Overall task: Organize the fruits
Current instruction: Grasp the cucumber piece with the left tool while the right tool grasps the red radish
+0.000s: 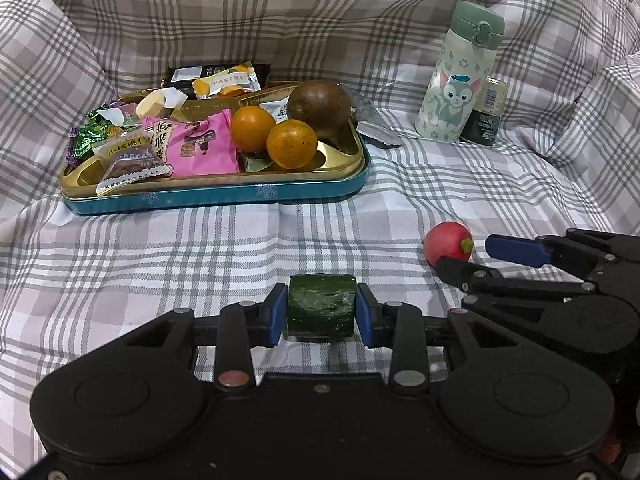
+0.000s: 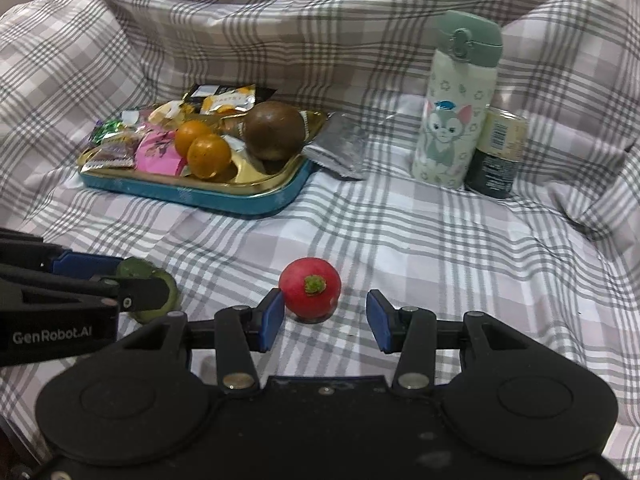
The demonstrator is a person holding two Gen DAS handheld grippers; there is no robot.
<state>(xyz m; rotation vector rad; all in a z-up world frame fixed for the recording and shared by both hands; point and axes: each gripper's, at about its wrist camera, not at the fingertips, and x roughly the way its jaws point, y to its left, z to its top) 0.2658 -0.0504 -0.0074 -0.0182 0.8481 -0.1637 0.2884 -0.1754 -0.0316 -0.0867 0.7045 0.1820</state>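
The left gripper (image 1: 321, 312) has its jaws closed on a cucumber piece (image 1: 321, 310); both blue pads (image 1: 276, 316) press against its cut sides, and the piece sits squarely between them just above the checked cloth (image 1: 200, 256).

The right gripper (image 2: 326, 316) has its jaws parted with nothing gripped. A red radish (image 2: 310, 290) rests on the cloth at the jaw opening, touching or nearly touching the left-hand pad (image 2: 273, 316) and clear of the other one (stem end facing the camera).

Beyond both grippers lies a blue-sided tin tray (image 1: 220, 200) with a gold inner rim. It carries two oranges (image 1: 286, 144), a round brown fruit (image 1: 320, 108) behind them, and wrapped snacks (image 1: 200, 146) filling its left part.

To the right of the tray, well apart from it, a cartoon-cat bottle (image 1: 460, 76) stands upright with a dark small jar (image 1: 486, 114) touching its right side.
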